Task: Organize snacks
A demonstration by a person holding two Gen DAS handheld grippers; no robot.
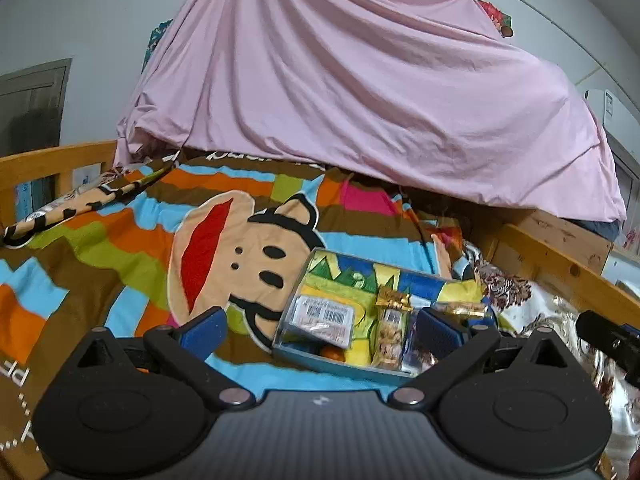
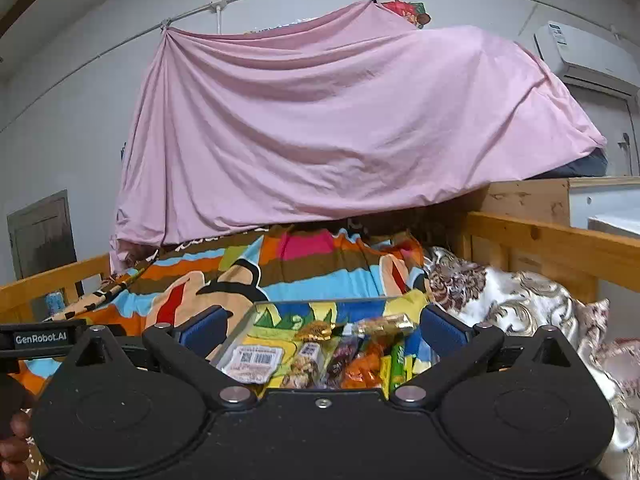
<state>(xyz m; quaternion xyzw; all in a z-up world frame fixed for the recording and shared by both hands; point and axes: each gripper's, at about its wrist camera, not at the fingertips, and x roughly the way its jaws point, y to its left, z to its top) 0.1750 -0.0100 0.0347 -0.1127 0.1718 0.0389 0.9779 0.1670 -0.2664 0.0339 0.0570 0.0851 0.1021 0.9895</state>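
Note:
A clear plastic box (image 1: 320,364) with several snack packs sits on the colourful blanket. In it lie a flat pack with a white barcode label (image 1: 324,314) and a gold-tied nut bar (image 1: 390,330). My left gripper (image 1: 320,332) is open and empty, just before the box, right finger over its near right corner. In the right wrist view the box (image 2: 236,330) lies between my open right gripper's (image 2: 320,332) fingers, with the barcode pack (image 2: 254,360), orange snacks (image 2: 362,366) and a green pack (image 2: 398,362) inside. Both grippers hold nothing.
The box rests on a monkey-print blanket (image 1: 140,248) on a wooden-railed bed (image 1: 560,264). A pink sheet (image 1: 340,92) hangs behind. A floral quilt (image 2: 520,300) lies at the right. The right gripper's body (image 1: 612,340) shows at the right edge of the left wrist view.

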